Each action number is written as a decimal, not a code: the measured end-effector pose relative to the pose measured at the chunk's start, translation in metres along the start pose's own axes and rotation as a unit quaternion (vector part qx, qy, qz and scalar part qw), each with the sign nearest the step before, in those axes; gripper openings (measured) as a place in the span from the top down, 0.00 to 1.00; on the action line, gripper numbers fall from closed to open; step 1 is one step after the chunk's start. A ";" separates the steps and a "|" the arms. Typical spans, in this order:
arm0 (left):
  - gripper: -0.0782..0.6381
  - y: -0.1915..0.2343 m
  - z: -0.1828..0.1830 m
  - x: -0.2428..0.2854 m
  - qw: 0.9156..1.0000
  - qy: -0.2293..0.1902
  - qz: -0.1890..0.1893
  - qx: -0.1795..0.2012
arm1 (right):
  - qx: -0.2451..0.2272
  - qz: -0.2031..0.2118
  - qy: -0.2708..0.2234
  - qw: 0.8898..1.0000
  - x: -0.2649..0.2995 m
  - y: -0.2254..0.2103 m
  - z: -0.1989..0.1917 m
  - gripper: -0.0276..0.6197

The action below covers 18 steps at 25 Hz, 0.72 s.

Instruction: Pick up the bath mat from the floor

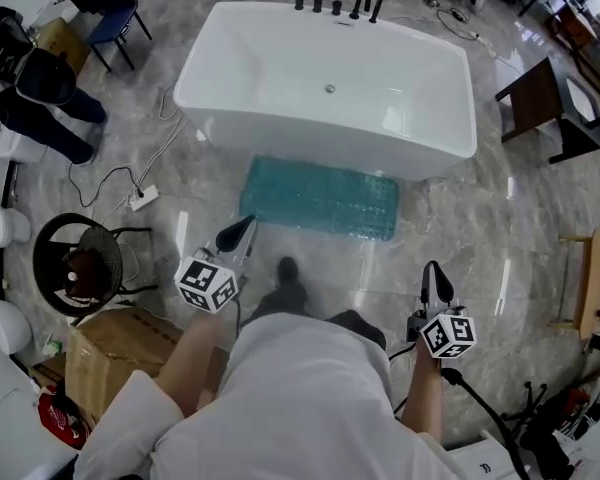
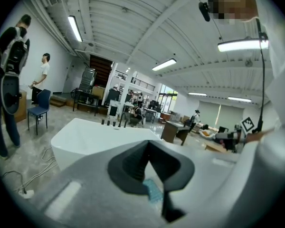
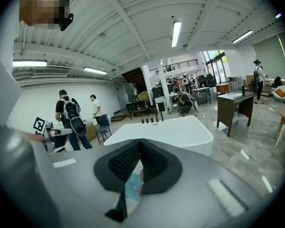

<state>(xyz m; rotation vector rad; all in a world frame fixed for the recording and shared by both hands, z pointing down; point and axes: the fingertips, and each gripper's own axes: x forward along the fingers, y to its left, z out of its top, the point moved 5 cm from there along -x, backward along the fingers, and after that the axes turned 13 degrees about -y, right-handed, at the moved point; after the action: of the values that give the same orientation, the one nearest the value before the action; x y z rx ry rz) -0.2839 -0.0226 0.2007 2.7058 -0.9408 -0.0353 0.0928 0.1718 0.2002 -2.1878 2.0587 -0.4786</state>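
A teal bath mat [image 1: 320,198] lies flat on the marble floor, right against the front of a white bathtub [image 1: 330,88]. My left gripper [image 1: 242,228] is held above the floor just short of the mat's near left corner, shut and empty. My right gripper [image 1: 433,273] hovers farther back, to the right of the mat, also shut with nothing in it. In the left gripper view a sliver of the mat [image 2: 154,190] shows below the closed jaws, with the tub [image 2: 95,137] beyond. The right gripper view likewise shows the mat [image 3: 132,186] and the tub [image 3: 166,129].
At the left stand a round black chair [image 1: 80,263], a cardboard box [image 1: 115,353] and a power strip with cables [image 1: 143,198]. A person [image 1: 30,78] stands at the far left. A dark table [image 1: 540,98] and a wooden stool [image 1: 585,283] are on the right.
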 end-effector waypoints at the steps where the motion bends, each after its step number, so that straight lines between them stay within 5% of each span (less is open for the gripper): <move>1: 0.89 0.008 -0.001 0.005 1.000 0.004 -0.003 -0.001 | -0.001 -0.003 0.002 1.000 0.008 0.002 -0.001 0.95; 9: 0.89 0.049 -0.010 0.043 1.000 0.026 -0.005 -0.005 | -0.001 -0.024 0.020 1.000 0.051 -0.004 -0.006 0.95; 18: 0.89 0.048 -0.022 0.083 0.999 0.025 0.041 -0.017 | -0.012 -0.007 0.054 0.998 0.092 -0.054 -0.008 0.95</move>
<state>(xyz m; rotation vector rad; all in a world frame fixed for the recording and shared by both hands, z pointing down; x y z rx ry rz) -0.2450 -0.1037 0.2400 2.6207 -1.0263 0.0325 0.1456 0.0864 0.2377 -2.2377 2.1153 -0.5886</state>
